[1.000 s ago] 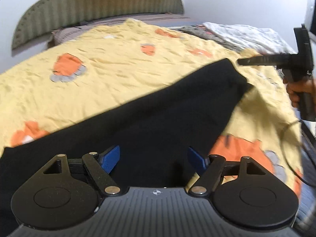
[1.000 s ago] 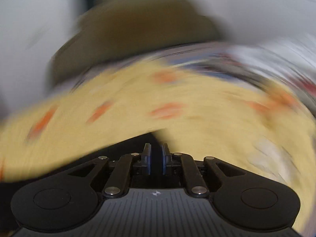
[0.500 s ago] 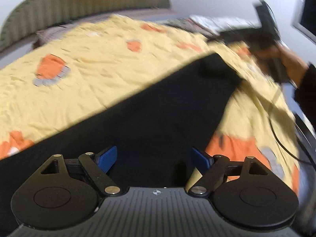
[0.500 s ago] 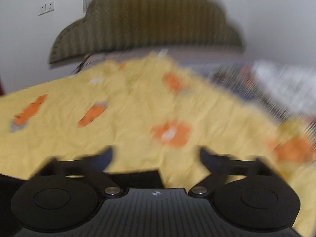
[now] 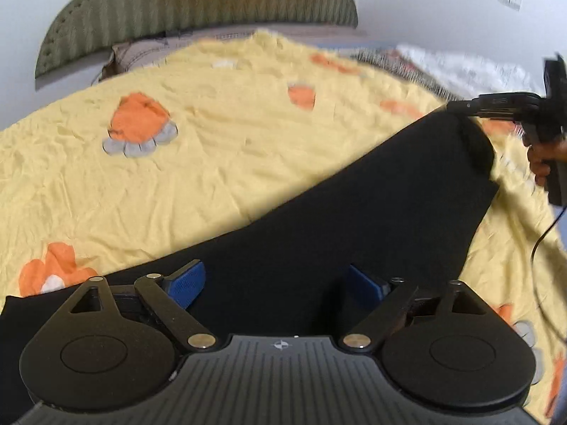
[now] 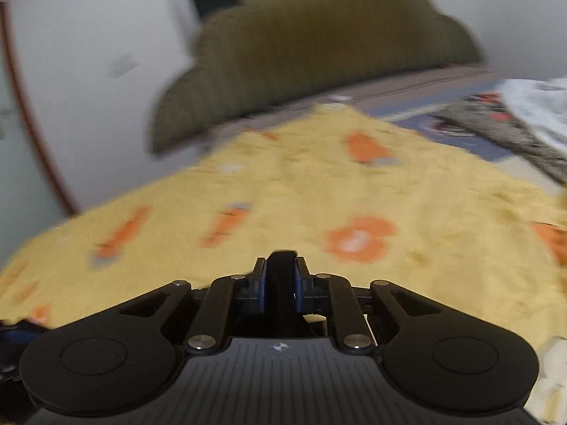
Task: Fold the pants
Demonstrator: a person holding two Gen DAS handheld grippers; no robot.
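1. The left gripper (image 5: 274, 281) hovers low over the black pants (image 5: 354, 226), its 2 blue pads (image 5: 186, 283) spread wide with nothing between them.
2. The right gripper (image 6: 280, 285) is pinched narrow on a fold of the pants (image 6: 280, 276); in the left view it reaches in level from 2 o'clock, gripping the far corner.
3. The pants lie on the yellow bedspread (image 5: 212, 163), long axis running from 8 o'clock to 2 o'clock.
4. A green headboard (image 5: 198, 3) stands at 12 o'clock.

Left gripper (image 5: 276, 283) spread wide above black pants (image 5: 372, 212) on yellow bedspread (image 5: 212, 163) — right gripper (image 5: 457, 107) pinches the far corner.
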